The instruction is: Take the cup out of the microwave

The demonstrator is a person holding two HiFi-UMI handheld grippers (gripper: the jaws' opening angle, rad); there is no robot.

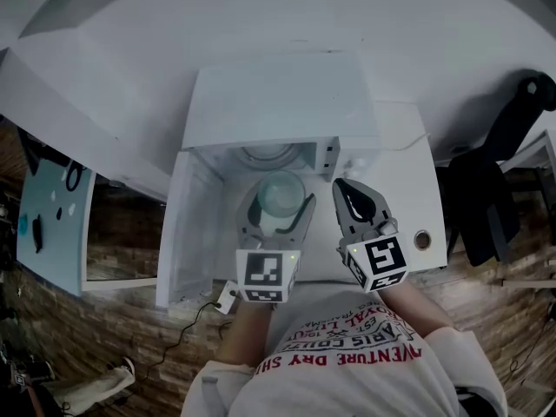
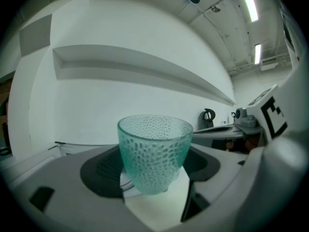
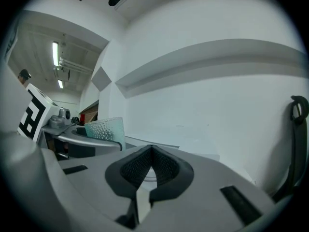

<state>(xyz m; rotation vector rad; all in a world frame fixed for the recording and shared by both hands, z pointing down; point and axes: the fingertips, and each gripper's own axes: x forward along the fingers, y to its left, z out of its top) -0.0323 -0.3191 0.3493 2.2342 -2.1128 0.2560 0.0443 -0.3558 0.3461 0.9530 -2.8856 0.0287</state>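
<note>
Upright translucent teal cup [image 2: 154, 151], dimpled, narrower below

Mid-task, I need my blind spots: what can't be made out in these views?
Cup contents: left gripper view, frosted wall hides them; head view, too small.
Microwave cavity: head view, its own top and the cup cover most.
Left gripper grip points: left gripper view, cup covers them.

We can read only the red print on the person's shirt [image 1: 356, 363], which is upside down in the head view and partly cut off. The largest line shows "VENTURE DRY", with "ARIS COLL" above it in the picture. The smaller lines are too blurred for us to read.
</note>
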